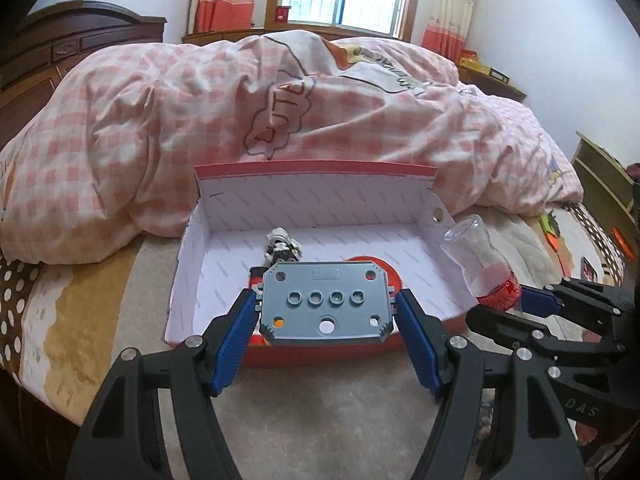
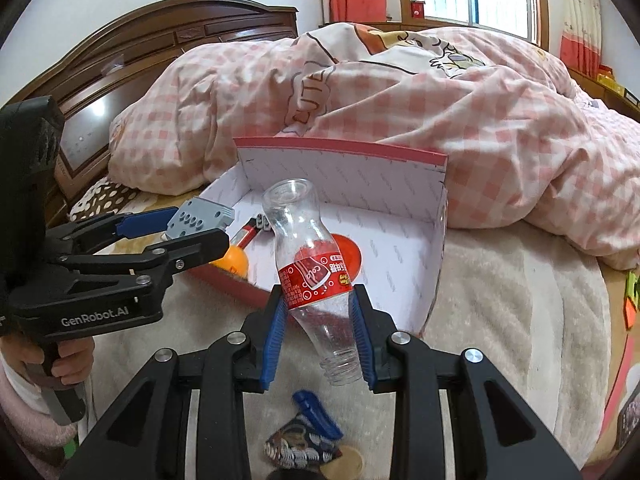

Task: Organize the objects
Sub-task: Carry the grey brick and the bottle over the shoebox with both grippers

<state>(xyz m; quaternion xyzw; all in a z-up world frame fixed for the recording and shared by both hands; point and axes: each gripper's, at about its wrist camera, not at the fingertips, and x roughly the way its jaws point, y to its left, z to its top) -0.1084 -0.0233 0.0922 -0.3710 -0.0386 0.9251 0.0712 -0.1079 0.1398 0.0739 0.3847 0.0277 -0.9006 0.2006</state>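
Bedding in pink check fills the top of my left wrist view, with the box (image 1: 304, 208) mid-frame. My left gripper (image 1: 325, 312) clamps a grey plate (image 1: 324, 304) edge to edge between both blue pads, lower centre. From the right wrist view, my right gripper (image 2: 318, 320) pinches a clear cola bottle (image 2: 312, 268) below its label, neck pointing down, centre frame.

A pink-and-white checked quilt (image 1: 168, 128) is lying behind the red-rimmed white box (image 1: 320, 170); the clear bottle (image 2: 308, 256) is showing a red label, beside the grey plate (image 1: 324, 304).
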